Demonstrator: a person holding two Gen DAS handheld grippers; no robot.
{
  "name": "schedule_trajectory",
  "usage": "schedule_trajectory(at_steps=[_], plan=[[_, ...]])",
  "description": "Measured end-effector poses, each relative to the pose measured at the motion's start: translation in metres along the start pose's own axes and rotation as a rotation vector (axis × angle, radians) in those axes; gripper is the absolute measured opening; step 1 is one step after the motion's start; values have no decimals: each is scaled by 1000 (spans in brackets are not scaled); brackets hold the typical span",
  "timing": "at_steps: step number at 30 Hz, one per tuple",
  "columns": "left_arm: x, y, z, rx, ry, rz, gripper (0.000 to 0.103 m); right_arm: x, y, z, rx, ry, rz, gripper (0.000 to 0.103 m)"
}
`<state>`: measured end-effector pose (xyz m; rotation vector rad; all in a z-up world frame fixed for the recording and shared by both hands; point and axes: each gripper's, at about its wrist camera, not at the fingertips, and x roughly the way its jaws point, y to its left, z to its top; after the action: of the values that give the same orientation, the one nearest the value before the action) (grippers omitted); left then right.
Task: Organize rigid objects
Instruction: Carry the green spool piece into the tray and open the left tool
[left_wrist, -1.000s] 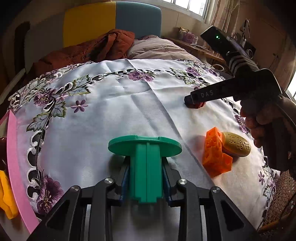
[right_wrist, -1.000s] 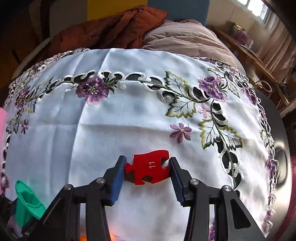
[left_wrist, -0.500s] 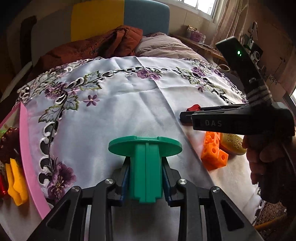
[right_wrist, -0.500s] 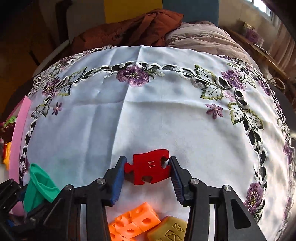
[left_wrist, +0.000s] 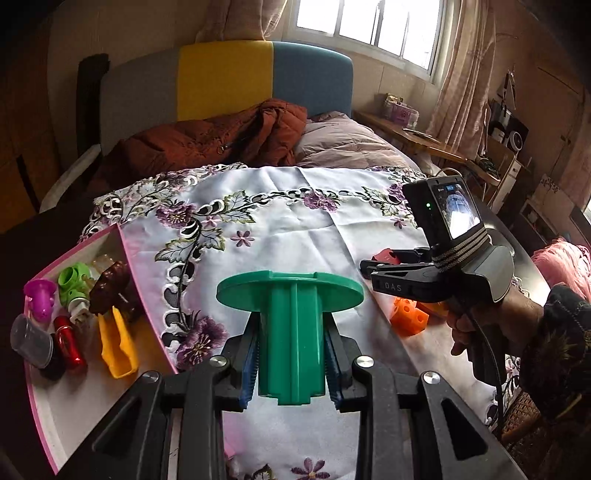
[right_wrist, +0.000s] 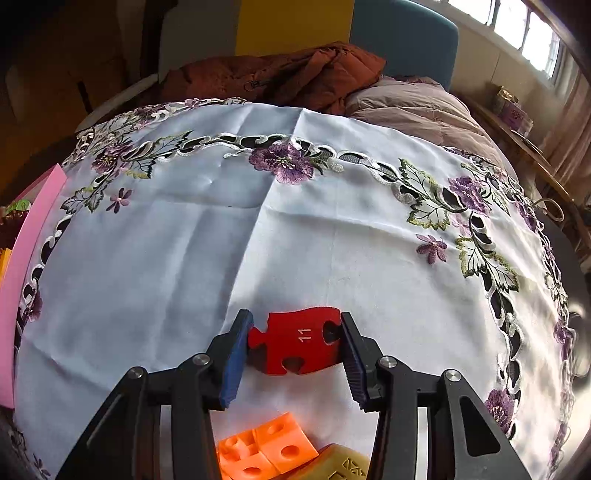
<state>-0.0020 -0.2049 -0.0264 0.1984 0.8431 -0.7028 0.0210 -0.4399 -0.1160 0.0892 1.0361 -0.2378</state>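
- Pink tray: sits at the left edge of the worktop, overlapping the embroidered tablecloth. It already holds sorted items, among them a purple piece, a light green piece, a brown piece, a red cylinder, a yellow scoop and a clear cup. The near part of the tray floor is bare.
- Left gripper: clenched on the ribbed stem of the green flanged part. The blue pads press both sides of the stem. The flange points away from the camera, and the part is held above the tablecloth, just right of the tray's inner wall.
- Step in hand, as judged: transport of the green flanged part toward the pink tray. The next move calls for carrying it left over the tray wall, lowering it onto bare tray floor clear of the yellow scoop, then releasing the grip.
- Right gripper: grasping the red puzzle piece, marked 11, across its width. The piece appears held clear of the tablecloth, toward the right side of the worktop. It calls for the same carry leftward to the tray.
- Orange block cluster and gold embossed piece: lie touching on the tablecloth below the right gripper, near the right edge of the worktop. Both are not yet collected.
- Person's hand: grips the handle of the right gripper.
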Motion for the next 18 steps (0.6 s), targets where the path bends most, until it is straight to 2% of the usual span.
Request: schedule_trajectory(at_steps=[12, 18], plan=[[-32, 36, -14, -78, -28, 59, 30, 0, -1, -1, 2, -8, -1, 47], [-43, 72, -25, -179, -9, 71, 30, 0, 1, -1, -14, -12, -11, 47]])
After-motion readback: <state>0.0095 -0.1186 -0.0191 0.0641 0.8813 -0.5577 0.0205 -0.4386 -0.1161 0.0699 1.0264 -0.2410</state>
